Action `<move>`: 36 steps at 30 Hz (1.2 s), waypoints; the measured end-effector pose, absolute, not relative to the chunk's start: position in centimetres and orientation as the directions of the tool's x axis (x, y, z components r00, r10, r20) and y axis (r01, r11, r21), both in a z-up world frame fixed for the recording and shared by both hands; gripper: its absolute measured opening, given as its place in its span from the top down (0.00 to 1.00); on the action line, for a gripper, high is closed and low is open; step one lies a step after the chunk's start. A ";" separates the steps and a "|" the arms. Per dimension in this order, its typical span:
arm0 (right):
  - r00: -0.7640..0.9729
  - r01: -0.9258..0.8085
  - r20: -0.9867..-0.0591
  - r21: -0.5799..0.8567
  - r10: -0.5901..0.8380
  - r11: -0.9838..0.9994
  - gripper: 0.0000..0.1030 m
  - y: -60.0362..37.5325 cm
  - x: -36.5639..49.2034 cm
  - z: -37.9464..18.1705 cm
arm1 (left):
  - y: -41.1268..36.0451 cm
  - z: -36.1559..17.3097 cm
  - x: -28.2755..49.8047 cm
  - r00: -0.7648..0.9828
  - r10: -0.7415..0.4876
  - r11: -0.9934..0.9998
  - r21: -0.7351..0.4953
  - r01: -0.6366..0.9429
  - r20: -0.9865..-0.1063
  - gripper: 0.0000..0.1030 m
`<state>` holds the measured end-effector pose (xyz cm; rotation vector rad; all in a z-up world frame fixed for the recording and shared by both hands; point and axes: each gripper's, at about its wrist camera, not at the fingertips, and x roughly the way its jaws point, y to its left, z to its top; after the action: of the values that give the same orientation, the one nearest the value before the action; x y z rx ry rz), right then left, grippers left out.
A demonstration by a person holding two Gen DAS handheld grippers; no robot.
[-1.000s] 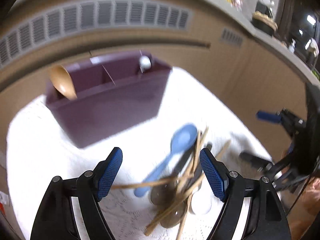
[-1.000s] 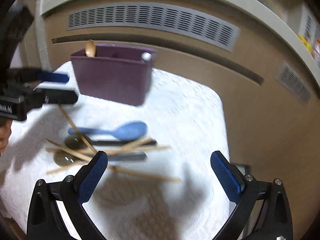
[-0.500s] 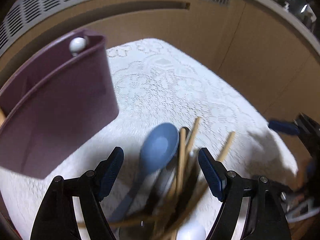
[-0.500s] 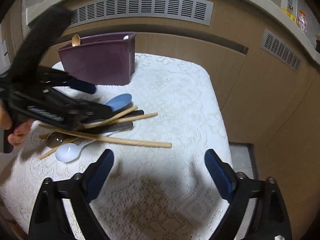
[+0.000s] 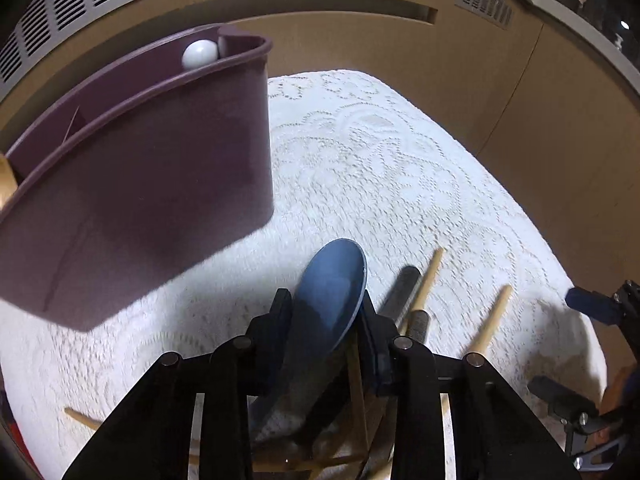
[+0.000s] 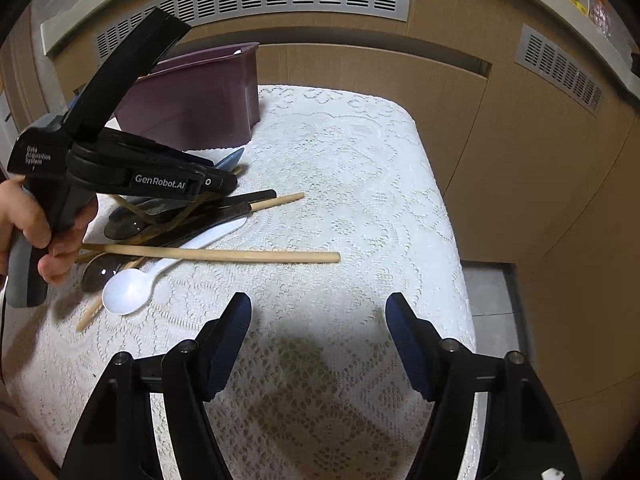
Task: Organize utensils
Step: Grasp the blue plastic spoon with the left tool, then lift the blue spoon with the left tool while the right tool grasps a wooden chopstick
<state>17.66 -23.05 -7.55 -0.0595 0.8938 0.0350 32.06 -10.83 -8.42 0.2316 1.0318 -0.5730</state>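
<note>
My left gripper is shut on the blue spoon, its bowl sticking out between the fingers; it also shows in the right wrist view low over the utensil pile. The purple divided holder stands at the left, with a white spoon end in its far compartment. The pile holds wooden chopsticks, a white spoon, and dark-handled metal spoons. My right gripper is open and empty above the cloth, in front of the pile.
A white lace cloth covers the small table. Wooden cabinet fronts with vents stand close behind and to the right. The table's right edge drops to a grey floor.
My left gripper came down onto the pile and closed on the blue spoon. My right gripper narrowed somewhat and drew back a little.
</note>
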 end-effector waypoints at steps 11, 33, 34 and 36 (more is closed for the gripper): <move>0.635 -0.112 -0.772 -0.049 0.033 0.992 0.35 -20.4 17.8 -5.9 | -4.4 -4.6 27.2 0.541 -0.384 0.882 -0.123 0.456 -0.748 0.70; 0.466 -0.524 -0.828 0.027 0.313 0.851 0.66 -1.8 24.3 -6.0 | 15.3 1.5 20.2 0.781 -0.323 0.926 -0.348 0.144 -0.535 0.78; 0.439 -0.539 -0.837 0.045 0.326 0.841 0.67 -0.8 24.9 -6.5 | 15.8 1.6 20.0 0.788 -0.312 0.928 -0.348 0.133 -0.530 0.78; 0.407 -0.563 -0.848 0.060 0.339 0.824 0.72 0.7 25.6 -7.1 | 16.7 1.4 19.8 0.789 -0.301 0.928 -0.353 0.115 -0.535 0.78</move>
<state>25.57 0.73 -7.07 -0.2512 1.0013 0.5765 19.84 16.69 1.40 -0.3125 0.6241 -0.2281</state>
